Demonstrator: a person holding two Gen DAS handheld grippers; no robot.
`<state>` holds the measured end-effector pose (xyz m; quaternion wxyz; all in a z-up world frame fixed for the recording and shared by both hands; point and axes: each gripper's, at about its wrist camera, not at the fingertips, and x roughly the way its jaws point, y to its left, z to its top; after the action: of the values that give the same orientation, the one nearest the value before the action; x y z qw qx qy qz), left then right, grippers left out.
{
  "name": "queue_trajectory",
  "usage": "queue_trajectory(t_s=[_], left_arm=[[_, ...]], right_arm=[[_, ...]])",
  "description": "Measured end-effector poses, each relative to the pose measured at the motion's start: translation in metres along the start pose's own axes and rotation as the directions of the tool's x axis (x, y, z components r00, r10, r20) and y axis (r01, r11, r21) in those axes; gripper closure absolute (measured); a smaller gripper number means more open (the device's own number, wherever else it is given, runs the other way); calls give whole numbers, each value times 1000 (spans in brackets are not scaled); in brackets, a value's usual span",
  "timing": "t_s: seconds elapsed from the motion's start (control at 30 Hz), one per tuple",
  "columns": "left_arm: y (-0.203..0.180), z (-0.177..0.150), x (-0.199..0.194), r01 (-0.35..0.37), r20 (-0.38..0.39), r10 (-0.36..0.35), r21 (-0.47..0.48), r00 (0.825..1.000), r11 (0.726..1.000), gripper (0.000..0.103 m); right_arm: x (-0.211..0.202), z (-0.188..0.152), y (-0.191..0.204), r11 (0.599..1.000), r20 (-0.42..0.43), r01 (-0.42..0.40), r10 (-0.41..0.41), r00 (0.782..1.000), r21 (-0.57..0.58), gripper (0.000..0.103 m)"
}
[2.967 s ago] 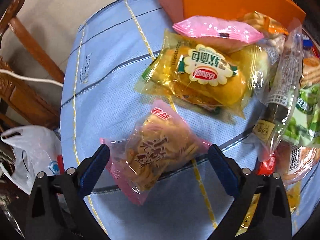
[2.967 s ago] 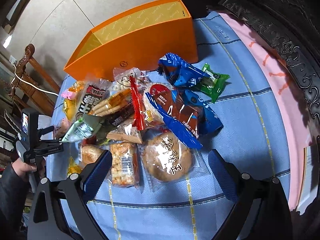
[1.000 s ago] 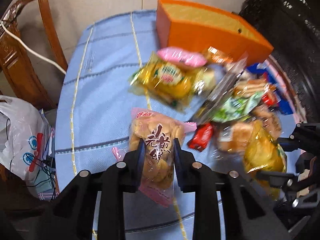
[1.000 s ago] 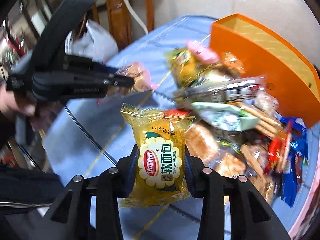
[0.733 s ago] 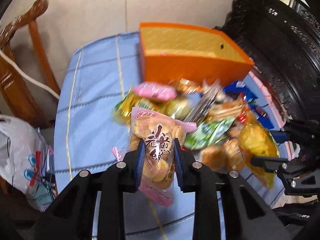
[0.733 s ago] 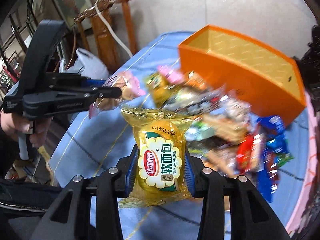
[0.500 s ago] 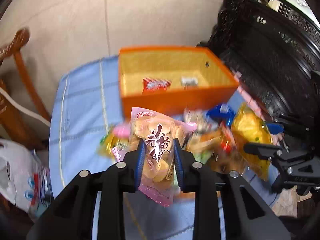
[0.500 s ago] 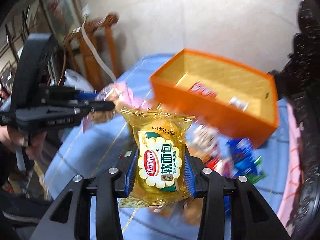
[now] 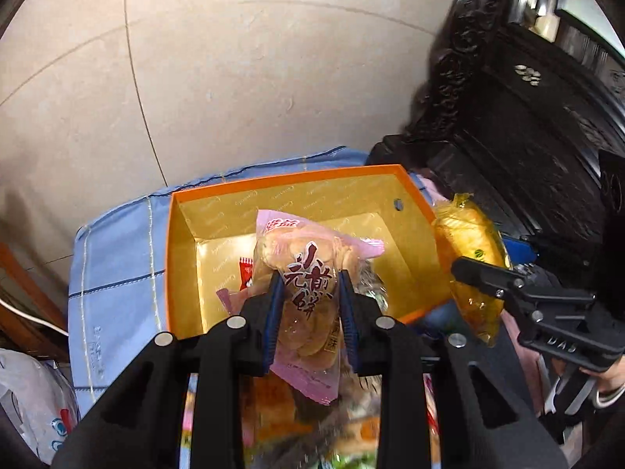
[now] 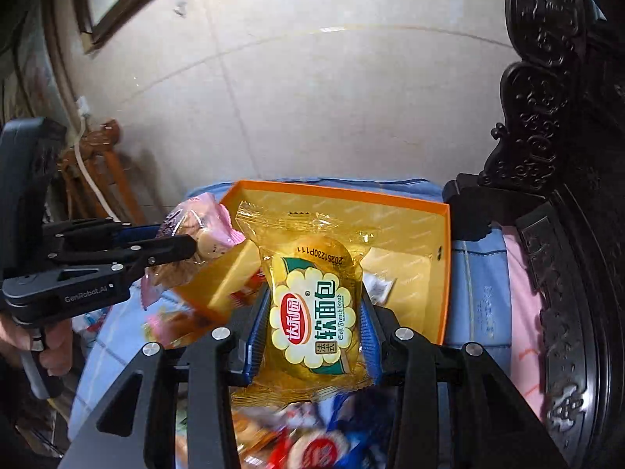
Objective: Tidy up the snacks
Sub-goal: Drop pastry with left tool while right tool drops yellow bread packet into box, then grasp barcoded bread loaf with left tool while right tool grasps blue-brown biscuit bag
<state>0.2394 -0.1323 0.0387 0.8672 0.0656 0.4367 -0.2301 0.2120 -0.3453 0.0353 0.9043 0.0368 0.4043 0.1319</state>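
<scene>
Two grippers and two held packets are being counted, one packet per gripper. The left gripper (image 9: 308, 305) is being kept clenched on a pink cookie packet (image 9: 308, 273), jaws narrowed to the packet's width, at the lower centre of the left wrist frame. The right gripper (image 10: 312, 328) is being kept clenched likewise on a yellow bread packet (image 10: 314, 312), at the lower centre of the right wrist frame. Both packets are being held above one orange box (image 9: 177, 258), which is sitting on a blue tablecloth (image 9: 117, 250); two small packets are being seen inside it, one red (image 9: 245, 271), one white (image 10: 377, 285). More snacks are appearing blurred along the bottom edge.
</scene>
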Motion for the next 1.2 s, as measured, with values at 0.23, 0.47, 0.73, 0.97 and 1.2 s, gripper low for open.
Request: queue_trajectory(t_s=[0.23, 0.47, 0.73, 0.97, 1.2], left_arm=[[16, 13, 49, -172, -5, 172, -48, 985, 984, 9], [41, -20, 50, -190, -83, 184, -64, 979, 980, 9], [56, -62, 23, -199, -135, 184, -112, 974, 974, 8], [50, -92, -11, -187, -142, 169, -122, 975, 975, 8], [39, -120, -32, -177, -146, 160, -113, 976, 978, 7]], right_arm=[[46, 3, -31, 983, -6, 128, -129, 992, 133, 25], [44, -36, -36, 978, -62, 104, -94, 994, 178, 16], [7, -75, -23, 977, -80, 129, -117, 990, 172, 7], [-30, -94, -6, 976, -71, 120, -109, 992, 182, 6], [-56, -129, 5, 972, -100, 125, -107, 989, 198, 4]])
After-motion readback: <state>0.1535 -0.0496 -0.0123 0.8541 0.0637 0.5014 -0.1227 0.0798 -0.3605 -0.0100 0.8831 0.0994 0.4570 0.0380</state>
